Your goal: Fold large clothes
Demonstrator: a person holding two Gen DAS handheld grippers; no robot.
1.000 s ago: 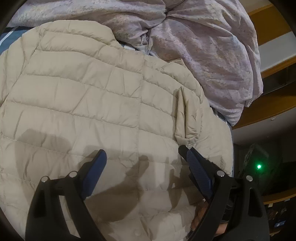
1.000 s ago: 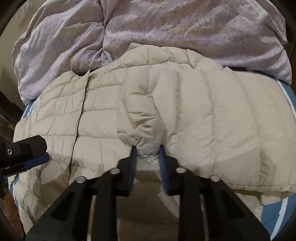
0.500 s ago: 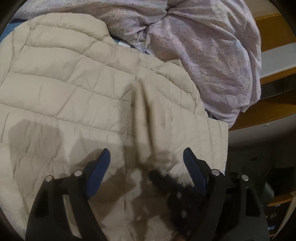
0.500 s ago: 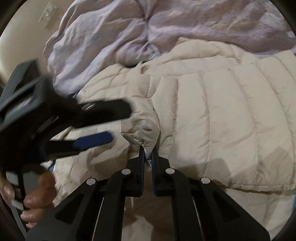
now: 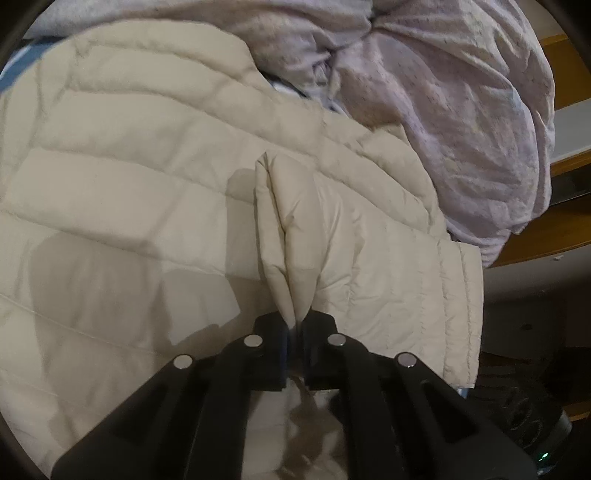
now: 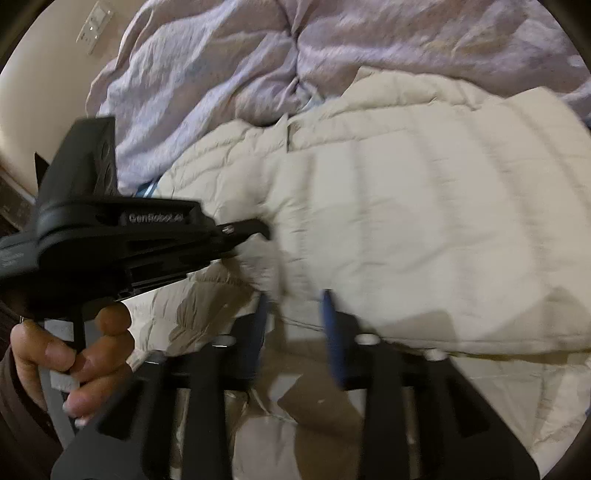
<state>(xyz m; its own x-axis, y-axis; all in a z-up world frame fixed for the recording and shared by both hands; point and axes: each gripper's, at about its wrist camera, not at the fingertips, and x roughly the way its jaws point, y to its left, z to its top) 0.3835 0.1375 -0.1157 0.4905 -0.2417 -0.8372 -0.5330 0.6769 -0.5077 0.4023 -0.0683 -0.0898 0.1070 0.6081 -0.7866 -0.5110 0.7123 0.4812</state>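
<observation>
A cream quilted puffer jacket (image 5: 129,192) lies spread on the bed and fills both views (image 6: 406,221). My left gripper (image 5: 294,325) is shut on a pinched fold of the jacket's sleeve (image 5: 291,236), which rises in a ridge from the jaws. In the right wrist view the left gripper (image 6: 255,229) comes in from the left, held by a hand (image 6: 74,362), its tips on the same bunch. My right gripper (image 6: 295,306) is open, its blue pads (image 6: 332,325) apart just below the jacket's folded edge, holding nothing. The view is motion-blurred.
A crumpled lilac duvet (image 5: 443,92) is heaped behind the jacket and also shows in the right wrist view (image 6: 295,55). A wooden bed frame (image 5: 546,229) runs along the right. A wall switch plate (image 6: 94,24) is at upper left. A blue-striped sheet (image 6: 146,190) peeks out.
My left gripper went from open to shut on the sleeve fold. My right gripper, shut on that fold half a second ago, has opened and let go.
</observation>
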